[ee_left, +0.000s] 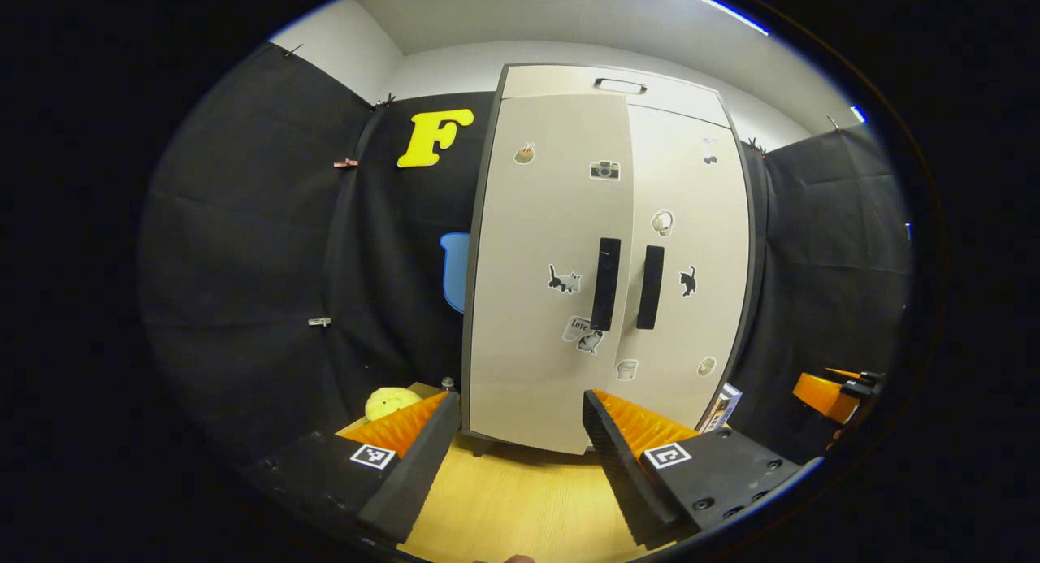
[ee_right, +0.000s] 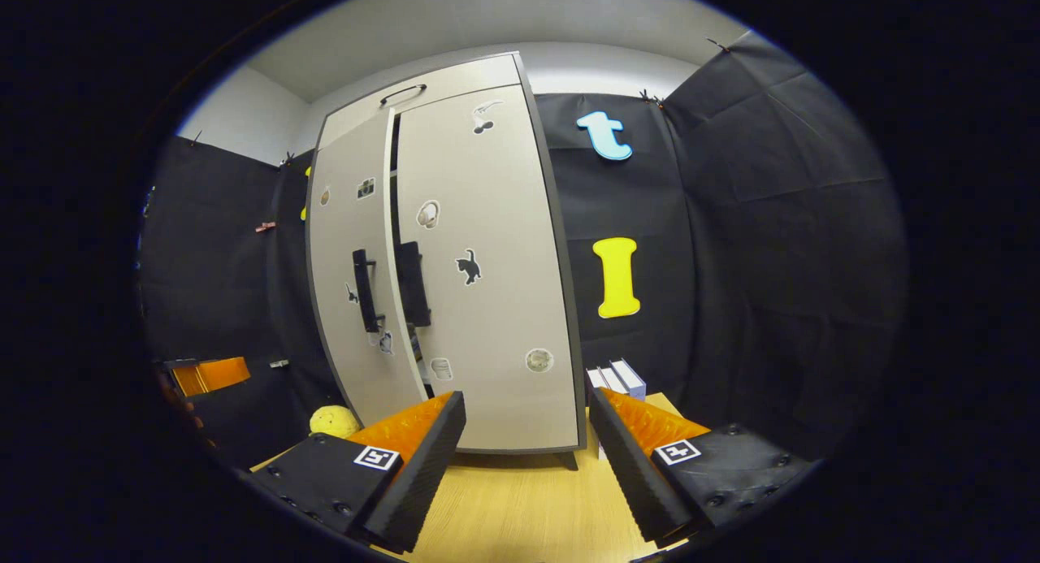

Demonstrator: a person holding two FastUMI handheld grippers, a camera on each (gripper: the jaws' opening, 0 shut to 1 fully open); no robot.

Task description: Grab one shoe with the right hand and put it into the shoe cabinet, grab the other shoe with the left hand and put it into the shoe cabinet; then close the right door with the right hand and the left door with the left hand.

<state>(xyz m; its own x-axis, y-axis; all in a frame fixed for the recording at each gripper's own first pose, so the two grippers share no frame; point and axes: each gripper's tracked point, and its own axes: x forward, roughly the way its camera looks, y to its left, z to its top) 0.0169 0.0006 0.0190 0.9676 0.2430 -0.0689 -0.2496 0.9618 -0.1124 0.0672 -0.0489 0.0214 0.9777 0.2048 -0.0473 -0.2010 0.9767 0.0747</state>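
The shoe cabinet (ee_left: 552, 246) stands upright on the wooden surface, pale with a dark frame and stickers on both doors. In the left gripper view its left door (ee_left: 544, 303) and right door (ee_left: 691, 222) look flush, their black handles (ee_left: 605, 283) side by side. From the right gripper view the cabinet (ee_right: 487, 303) shows a narrow dark gap (ee_right: 395, 161) between the doors near the top. My left gripper (ee_left: 520, 400) is open and empty, just in front of the cabinet's base. My right gripper (ee_right: 526, 396) is open and empty too, facing the right door (ee_right: 479, 335).
A yellow plush thing (ee_left: 390, 402) (ee_right: 335, 421) lies left of the cabinet. Books (ee_right: 617, 378) (ee_left: 723, 404) stand at its right side. The right gripper (ee_left: 837, 392) shows at the far right, the left gripper (ee_right: 211, 374) at the far left. Light wooden surface (ee_left: 520, 498) lies under both.
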